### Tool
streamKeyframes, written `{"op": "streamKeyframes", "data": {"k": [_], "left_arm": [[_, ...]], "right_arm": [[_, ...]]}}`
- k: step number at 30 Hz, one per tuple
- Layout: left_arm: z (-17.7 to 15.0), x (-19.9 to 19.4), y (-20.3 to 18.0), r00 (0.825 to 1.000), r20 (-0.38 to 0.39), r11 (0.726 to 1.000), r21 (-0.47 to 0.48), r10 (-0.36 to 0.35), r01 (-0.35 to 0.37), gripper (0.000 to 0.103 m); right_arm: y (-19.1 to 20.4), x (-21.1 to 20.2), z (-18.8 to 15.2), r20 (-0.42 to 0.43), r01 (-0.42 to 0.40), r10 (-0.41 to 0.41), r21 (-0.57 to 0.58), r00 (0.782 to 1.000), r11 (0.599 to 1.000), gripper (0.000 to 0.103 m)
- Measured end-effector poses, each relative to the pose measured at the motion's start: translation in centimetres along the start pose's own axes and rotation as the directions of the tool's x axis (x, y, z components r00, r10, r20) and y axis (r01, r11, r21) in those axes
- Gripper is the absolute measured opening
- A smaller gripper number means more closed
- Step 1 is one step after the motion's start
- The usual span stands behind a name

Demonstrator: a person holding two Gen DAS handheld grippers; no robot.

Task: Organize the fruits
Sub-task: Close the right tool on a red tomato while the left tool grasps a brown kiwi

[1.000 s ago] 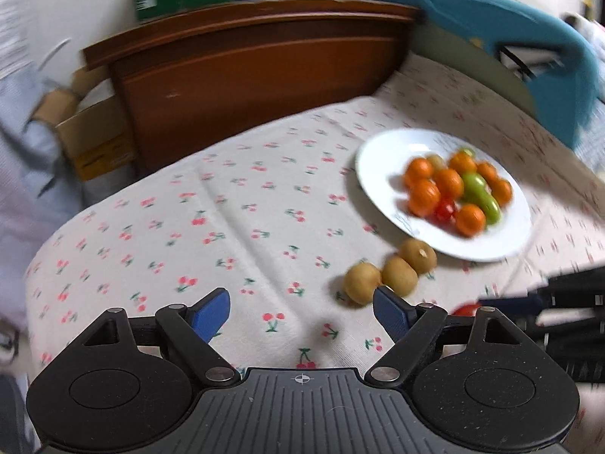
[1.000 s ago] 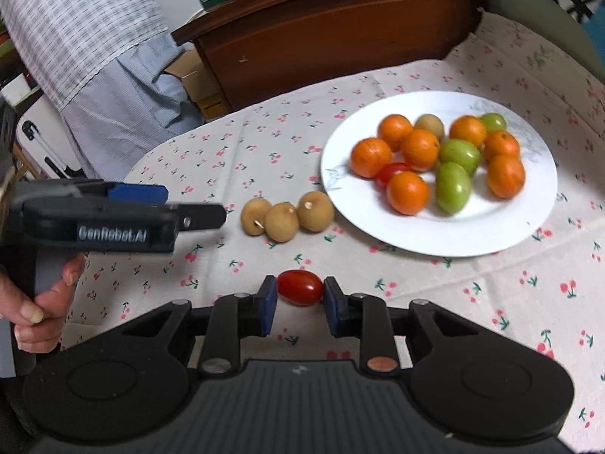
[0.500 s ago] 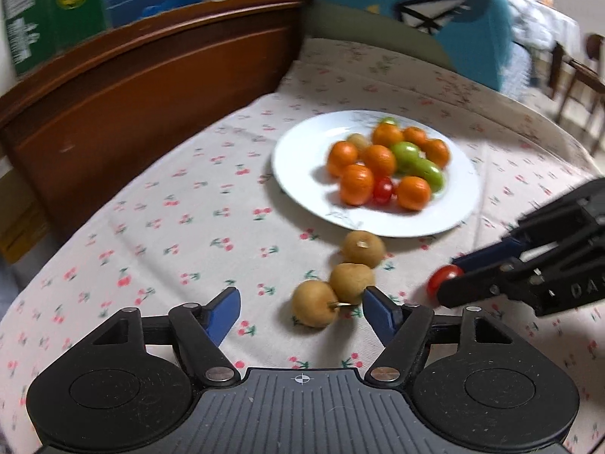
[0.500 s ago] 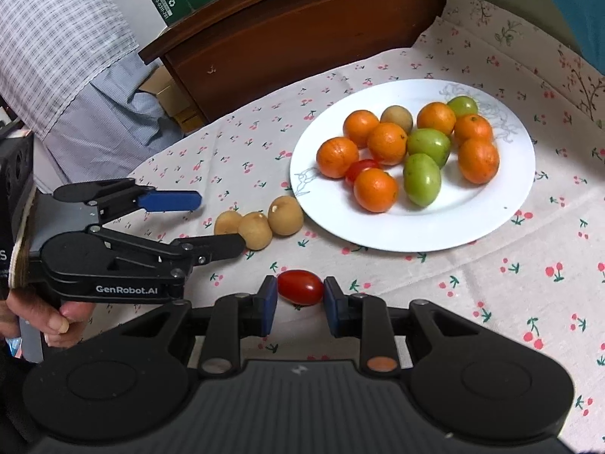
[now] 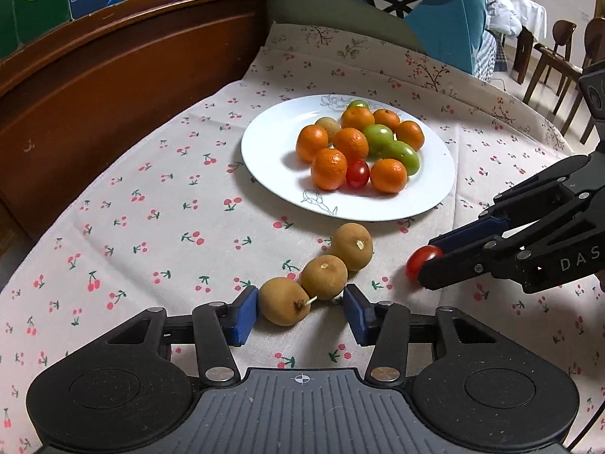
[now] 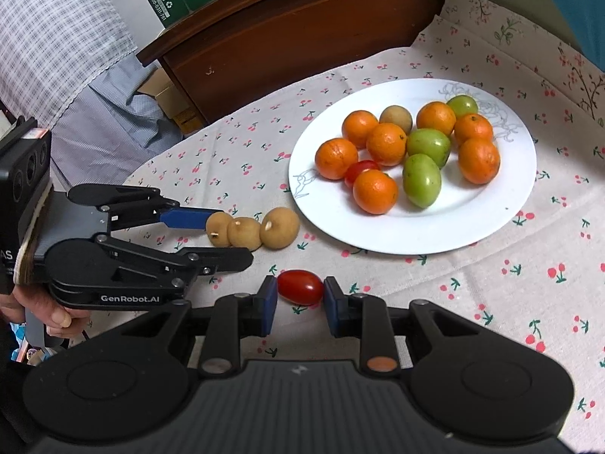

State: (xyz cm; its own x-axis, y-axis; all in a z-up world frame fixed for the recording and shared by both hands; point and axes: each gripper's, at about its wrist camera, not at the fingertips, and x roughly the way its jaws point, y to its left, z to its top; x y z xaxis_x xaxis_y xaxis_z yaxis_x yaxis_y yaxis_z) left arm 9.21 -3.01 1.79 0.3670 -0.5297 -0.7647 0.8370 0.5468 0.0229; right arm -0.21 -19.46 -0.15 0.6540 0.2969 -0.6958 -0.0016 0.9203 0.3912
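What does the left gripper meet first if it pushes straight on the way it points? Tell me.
Most likely the nearest round brown fruit of the row of three on the cherry-print cloth; it already sits between the closing jaws of the left gripper. Beyond it lies the middle brown fruit.

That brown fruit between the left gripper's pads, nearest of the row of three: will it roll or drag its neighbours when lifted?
The nearest brown fruit looks round, so it may roll if nudged by the closing left gripper. A thin stem reaches toward the middle brown fruit; whether it joins them I cannot tell, so that neighbour may shift. Its skin looks matte, probably not slippery.
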Motion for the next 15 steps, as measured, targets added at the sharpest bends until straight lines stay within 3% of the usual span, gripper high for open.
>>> {"op": "streamKeyframes", "data": {"k": [6, 9, 15], "left_arm": [[0.0, -0.4, -1.1, 1.0, -0.005, 0.999, 0.037, -0.024, 0.024, 0.045], [-0.3, -0.6, -1.9, 1.0, -0.03, 0.997, 0.077, -0.001, 0.004, 0.045], [-0.3, -1.8, -1.8, 1.0, 0.003, 0.999, 0.05, 0.003, -0.003, 0.045]], "right_arm": [[0.0, 0.0, 0.0, 0.0, 0.001, -0.001, -0.006, 1.0, 1.0, 0.026], [0.0, 0.1, 0.1, -0.001, 0.0, 0.0, -0.002, 1.0, 1.0, 0.026], [0.0, 0.0, 0.0, 0.0, 0.003, -0.003, -0.005, 1.0, 1.0, 0.026]]}}
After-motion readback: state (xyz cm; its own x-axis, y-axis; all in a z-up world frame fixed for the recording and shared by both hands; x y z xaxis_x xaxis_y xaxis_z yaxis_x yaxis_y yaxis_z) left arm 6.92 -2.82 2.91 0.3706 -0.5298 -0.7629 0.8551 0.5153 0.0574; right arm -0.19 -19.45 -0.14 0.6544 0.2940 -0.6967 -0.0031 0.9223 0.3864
